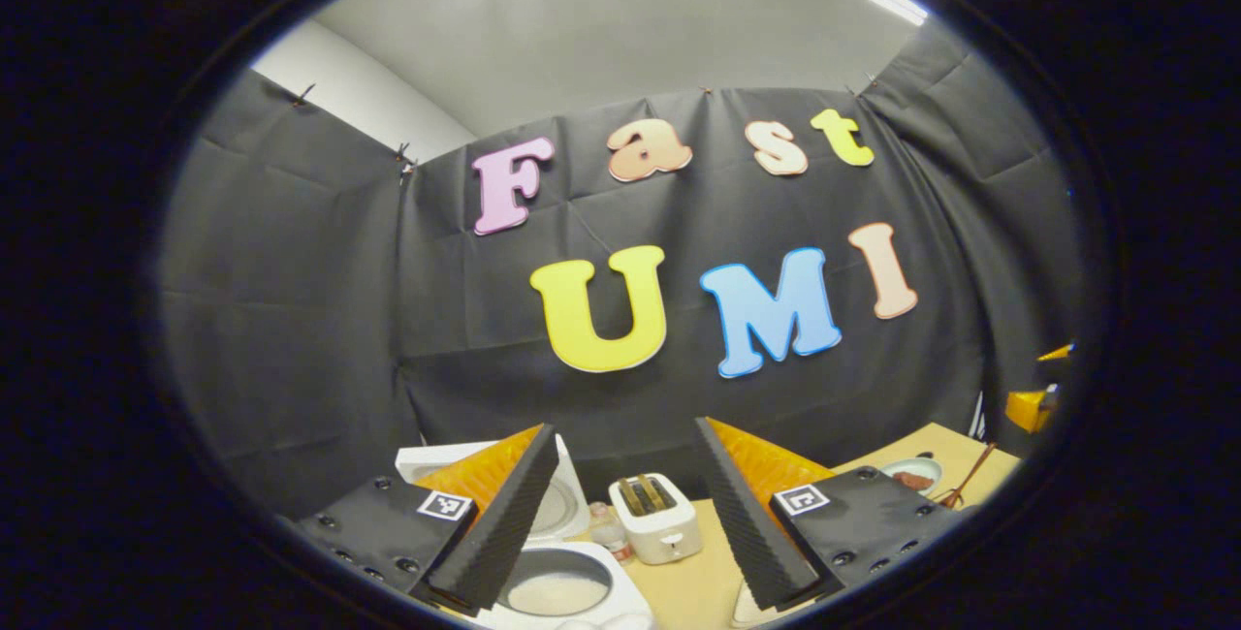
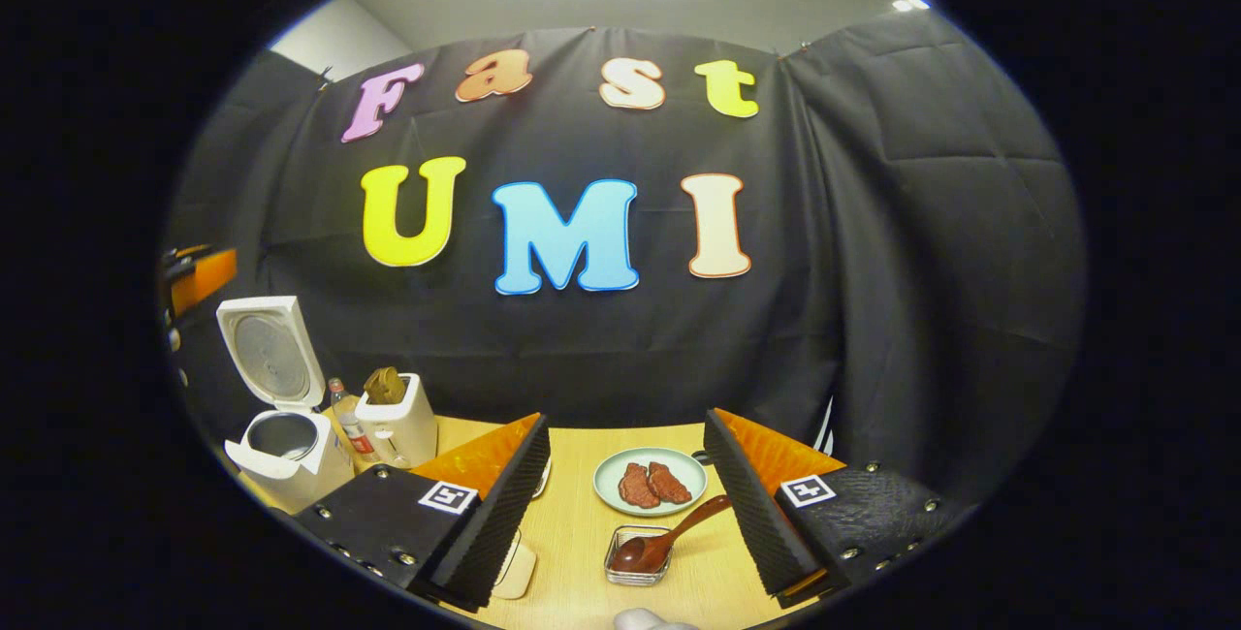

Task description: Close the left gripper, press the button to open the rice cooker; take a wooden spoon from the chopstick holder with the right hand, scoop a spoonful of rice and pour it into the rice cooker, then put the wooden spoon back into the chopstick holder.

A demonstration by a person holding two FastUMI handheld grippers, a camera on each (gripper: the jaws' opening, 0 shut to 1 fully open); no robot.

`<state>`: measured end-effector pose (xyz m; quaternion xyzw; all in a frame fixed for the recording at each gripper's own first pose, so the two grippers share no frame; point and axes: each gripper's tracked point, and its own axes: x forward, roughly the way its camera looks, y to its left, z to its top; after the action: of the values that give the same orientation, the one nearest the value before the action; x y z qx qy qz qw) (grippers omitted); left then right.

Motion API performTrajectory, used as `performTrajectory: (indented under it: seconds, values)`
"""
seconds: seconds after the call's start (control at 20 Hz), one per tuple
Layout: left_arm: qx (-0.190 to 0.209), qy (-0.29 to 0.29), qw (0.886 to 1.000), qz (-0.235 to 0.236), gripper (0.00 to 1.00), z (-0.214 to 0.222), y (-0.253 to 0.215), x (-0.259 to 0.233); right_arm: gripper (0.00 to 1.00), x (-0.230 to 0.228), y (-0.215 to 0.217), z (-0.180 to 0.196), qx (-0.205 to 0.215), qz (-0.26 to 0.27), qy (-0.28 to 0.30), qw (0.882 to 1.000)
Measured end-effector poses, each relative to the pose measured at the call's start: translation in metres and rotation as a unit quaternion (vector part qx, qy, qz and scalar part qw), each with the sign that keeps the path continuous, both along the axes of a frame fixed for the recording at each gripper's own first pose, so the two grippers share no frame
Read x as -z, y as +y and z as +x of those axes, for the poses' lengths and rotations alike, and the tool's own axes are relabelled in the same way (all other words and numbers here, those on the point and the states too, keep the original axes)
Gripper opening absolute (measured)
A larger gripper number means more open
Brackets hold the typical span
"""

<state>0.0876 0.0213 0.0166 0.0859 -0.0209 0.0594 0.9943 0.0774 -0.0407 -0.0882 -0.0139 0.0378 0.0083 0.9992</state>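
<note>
In the left gripper view, the left gripper point(image 1: 625, 504) hangs with its black ribbed fingers spread apart, holding nothing, above the white rice cooker point(image 1: 562, 582) at six o'clock, whose lid stands raised. A white toaster point(image 1: 656, 517) sits just beyond.

In the right gripper view, the right gripper point(image 2: 625, 499) is likewise parted and empty. Between its fingers, the brown wooden spoon point(image 2: 669, 538) rests bowl-down in a small clear glass dish point(image 2: 637, 557), below a pale green plate point(image 2: 609, 492) of meat. The open cooker stands at nine o'clock.
</note>
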Motion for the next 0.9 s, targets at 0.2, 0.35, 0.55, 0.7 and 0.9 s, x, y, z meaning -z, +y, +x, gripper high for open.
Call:
performTrajectory:
  seconds: [0.2, 0.35, 0.55, 0.7, 0.9]
  values:
    - [-0.023, -0.005, 0.999, -0.038, 0.95, 0.041, 0.06, -0.021, 0.98, 0.005, 0.03, -0.011, -0.014, 0.013, 0.018, 1.0]
    - [-0.063, -0.009, 0.997, -0.046, 0.96, 0.072, 0.117, -0.034, 0.98, 0.004, 0.036, -0.014, -0.011, 0.018, 0.027, 0.999]
    - [-0.106, 0.008, 0.992, -0.07, 0.99, 0.114, 0.182, -0.028, 0.98, 0.011, 0.045, -0.016, -0.009, 0.02, 0.05, 0.999]
    - [-0.124, 0.043, 0.988, -0.085, 0.96, 0.15, 0.214, 0.0, 0.98, 0.018, 0.055, -0.015, -0.012, 0.027, 0.067, 0.997]
    - [-0.129, 0.109, 0.979, -0.115, 0.96, 0.185, 0.229, 0.061, 0.98, 0.026, 0.066, -0.014, -0.014, 0.025, 0.082, 0.996]
